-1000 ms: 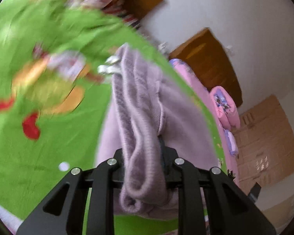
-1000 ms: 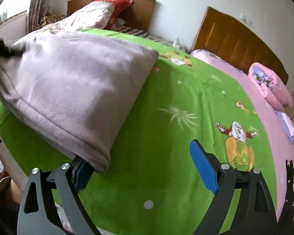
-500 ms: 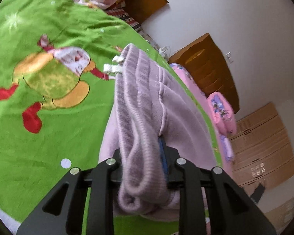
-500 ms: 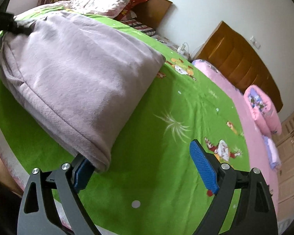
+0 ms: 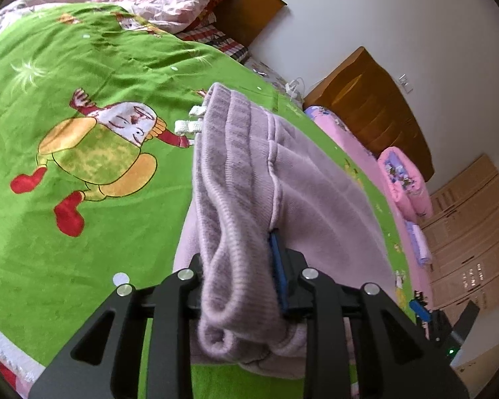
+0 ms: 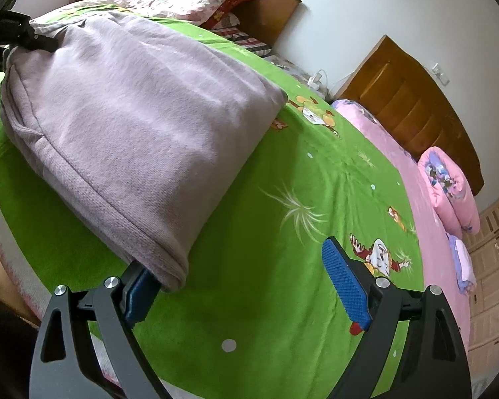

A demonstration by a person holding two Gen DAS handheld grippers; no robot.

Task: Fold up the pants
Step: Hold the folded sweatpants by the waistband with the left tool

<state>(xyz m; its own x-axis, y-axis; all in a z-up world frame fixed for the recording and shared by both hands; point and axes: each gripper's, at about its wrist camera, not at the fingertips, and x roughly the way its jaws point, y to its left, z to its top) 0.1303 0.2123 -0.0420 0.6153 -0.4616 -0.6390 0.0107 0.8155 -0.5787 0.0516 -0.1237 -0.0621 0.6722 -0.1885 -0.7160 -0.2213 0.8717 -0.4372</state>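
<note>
While the left tongs (image 5: 241,286) pinch the bunched waistband of the lilac pants (image 5: 249,179), folded on the green bedspread (image 5: 83,226) at the bed's near edge, I'd lower that end flat before releasing. Right tongs (image 6: 246,286) gape wide, gripping nothing, hem just touching one pad.

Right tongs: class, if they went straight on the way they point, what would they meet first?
Probably the green bedspread. The open right tongs angle down at it; the pants lie off to one side, though depth is uncertain.
</note>
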